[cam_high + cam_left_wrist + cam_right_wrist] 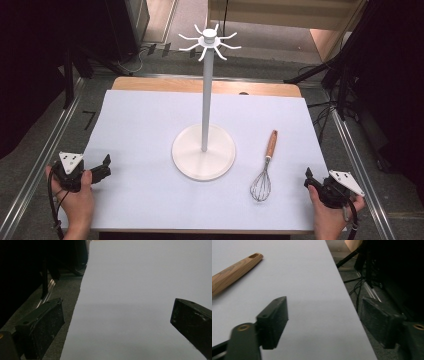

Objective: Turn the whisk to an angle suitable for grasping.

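Left gripper (106,166) at table's (150,200) near-left edge, matte black jaws spread wide, empty. Centre: white stand (204,145), round flat base, thin pole, curved hooks on top. Right of it, whisk (264,169): wire loops, wooden handle. Right gripper (308,178) at near-right edge, jaws apart, empty.

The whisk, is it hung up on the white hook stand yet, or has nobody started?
Nothing looks done yet. The whisk lies flat on the table, right of the white hook stand, whose hooks are bare. Nothing is in hand: the left gripper and right gripper rest open at the near corners. If hanging is the job, all of it is left.
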{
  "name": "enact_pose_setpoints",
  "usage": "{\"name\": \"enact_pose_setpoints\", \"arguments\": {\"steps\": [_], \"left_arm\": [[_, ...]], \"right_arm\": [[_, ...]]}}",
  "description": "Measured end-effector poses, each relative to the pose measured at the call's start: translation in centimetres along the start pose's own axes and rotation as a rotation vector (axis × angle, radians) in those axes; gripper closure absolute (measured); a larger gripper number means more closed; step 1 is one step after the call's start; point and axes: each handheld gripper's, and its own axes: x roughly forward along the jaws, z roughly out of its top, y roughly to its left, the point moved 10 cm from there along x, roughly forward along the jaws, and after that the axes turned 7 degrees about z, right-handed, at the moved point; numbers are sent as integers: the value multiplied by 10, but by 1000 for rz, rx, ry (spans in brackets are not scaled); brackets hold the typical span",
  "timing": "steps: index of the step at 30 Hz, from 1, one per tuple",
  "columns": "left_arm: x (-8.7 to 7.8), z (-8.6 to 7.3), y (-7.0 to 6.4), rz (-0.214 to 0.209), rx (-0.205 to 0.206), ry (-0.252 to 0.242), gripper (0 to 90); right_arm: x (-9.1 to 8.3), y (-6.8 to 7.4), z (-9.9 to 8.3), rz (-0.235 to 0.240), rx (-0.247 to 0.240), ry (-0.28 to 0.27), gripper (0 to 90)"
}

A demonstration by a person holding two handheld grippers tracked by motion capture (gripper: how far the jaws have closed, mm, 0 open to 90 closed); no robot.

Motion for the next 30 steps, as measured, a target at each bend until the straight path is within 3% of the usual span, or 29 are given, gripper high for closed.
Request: {"name": "enact_pose_setpoints", "arguments": {"steps": [1,3,5,6,7,9,11,12,13,15,16,25,28,29,30], "left_arm": [[0,0,0,0,0,0,0],[0,0,0,-2,-3,-3,0],[0,0,0,2,-2,0,0],[1,0,0,2,1,2,0],[1,0,-1,3,5,-1,0],[1,0,-1,3,9,1,0],[1,0,-1,2,7,0,0],[1,0,-1,0,4,1,0],[1,0,-1,-1,4,5,0],[1,0,-1,-2,3,5,0],[1,0,-1,0,3,3,0],[1,0,-1,-6,3,3,0],[1,-1,-1,-5,5,6,1],[1,-1,-1,-5,5,6,1],[1,0,-1,-4,4,3,1]], "right_arm": [[0,0,0,0,0,0,282],[-2,-2,6,-58,34,-5,421],[-3,-1,9,-59,38,-7,463],[-3,2,11,-36,35,-10,515],[-5,13,16,29,12,-16,616],[-5,17,18,51,-1,-21,659],[-2,34,19,112,-41,-1,785],[-2,34,19,112,-41,-1,785],[2,45,18,163,-32,42,855],[4,49,18,172,-34,56,883],[10,57,19,194,-22,95,900],[26,85,23,223,-2,159,898],[25,96,23,260,45,216,776],[25,96,23,260,45,216,776],[24,101,24,285,79,252,693]]}}
